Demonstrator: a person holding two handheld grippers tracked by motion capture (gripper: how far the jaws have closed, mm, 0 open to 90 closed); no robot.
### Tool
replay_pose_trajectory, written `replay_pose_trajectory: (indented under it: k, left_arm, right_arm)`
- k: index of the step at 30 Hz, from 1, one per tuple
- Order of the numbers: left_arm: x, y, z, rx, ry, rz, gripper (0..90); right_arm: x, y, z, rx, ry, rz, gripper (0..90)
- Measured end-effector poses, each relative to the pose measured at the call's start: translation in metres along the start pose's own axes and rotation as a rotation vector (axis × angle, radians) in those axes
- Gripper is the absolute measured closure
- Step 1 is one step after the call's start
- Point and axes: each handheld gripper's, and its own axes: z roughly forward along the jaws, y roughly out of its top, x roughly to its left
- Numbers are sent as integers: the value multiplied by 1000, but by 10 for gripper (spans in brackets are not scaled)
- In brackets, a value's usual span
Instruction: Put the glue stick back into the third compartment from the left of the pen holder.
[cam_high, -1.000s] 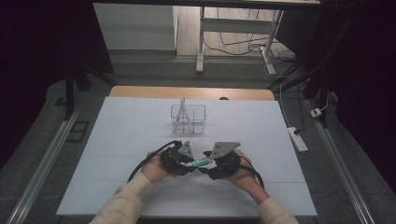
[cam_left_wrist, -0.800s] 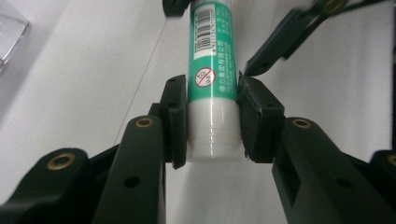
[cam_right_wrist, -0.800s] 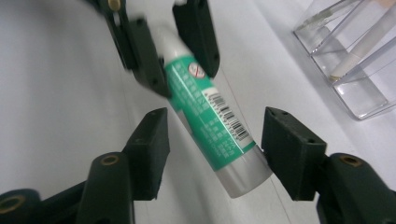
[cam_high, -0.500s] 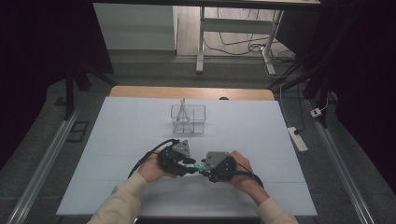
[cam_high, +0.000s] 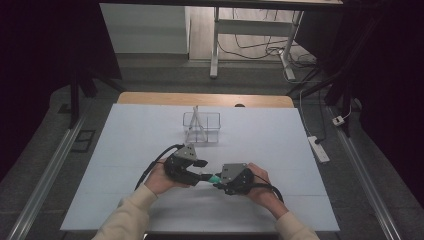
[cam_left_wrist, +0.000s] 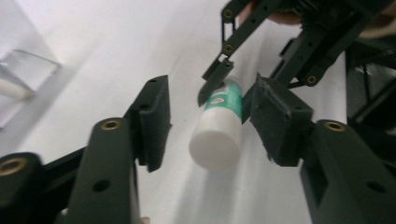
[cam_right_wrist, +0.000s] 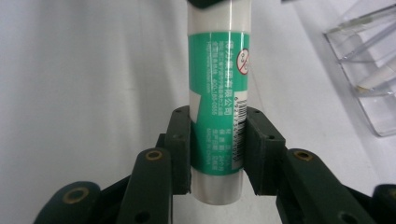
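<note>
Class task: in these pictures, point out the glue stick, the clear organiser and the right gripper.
glue stick (cam_right_wrist: 218, 93): right gripper view, on its green label.
clear organiser (cam_high: 210, 121): high view, on its right compartment wall.
right gripper (cam_right_wrist: 217, 154): right gripper view, midway between its jaws, which clamp the stick.

The glue stick (cam_right_wrist: 218, 107) is smooth glossy plastic, white with a printed green label, the fingers (cam_right_wrist: 180, 149) gripping it are matt black plastic with brass-coloured rivets, the organizer (cam_high: 201, 127) near the counter's far edge is clear glossy plastic, and the counter (cam_high: 280, 145) looks matt white.
</note>
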Motion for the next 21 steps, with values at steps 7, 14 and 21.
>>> replay_pose_trajectory:
  k: [7,14,21]
  left_arm:
    - [5,-6,-8,-69,60,-50,342]
    - [10,-16,-14,-102,75,-92,317]
    - [11,-17,-11,-112,69,-107,302]
  right_arm:
    - [-6,-4,-6,-53,-34,90,649]
    - [-11,-8,-9,-103,-54,155,649]
    - [-13,-9,-10,-131,-61,197,649]
